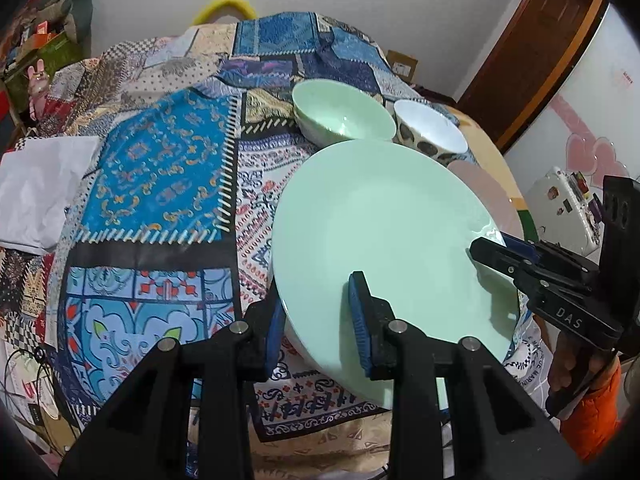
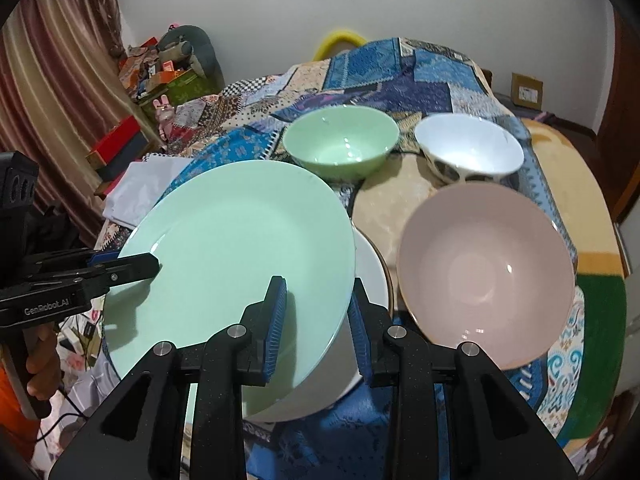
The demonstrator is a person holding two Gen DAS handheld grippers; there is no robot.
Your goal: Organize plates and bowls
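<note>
The green plate (image 2: 240, 248) is clamped at opposite rims by the left gripper (image 1: 316, 320) and right gripper (image 2: 316, 320). It should be kept level and lowered squarely onto the white plate (image 2: 372, 276).

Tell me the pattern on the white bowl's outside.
Dark spots on the white bowl; clearest in left wrist view.

mint green plate (image 2: 240, 248) tilted over a white plate (image 2: 370, 276); pink bowl (image 2: 484, 272), green bowl (image 2: 340, 140) and spotted white bowl (image 2: 468, 148) sit upright nearby

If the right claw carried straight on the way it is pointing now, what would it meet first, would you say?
Already clamped on the green plate, the right claw points across its rim. Beyond that, the green bowl looks likeliest, though depth is hard to judge.
</note>
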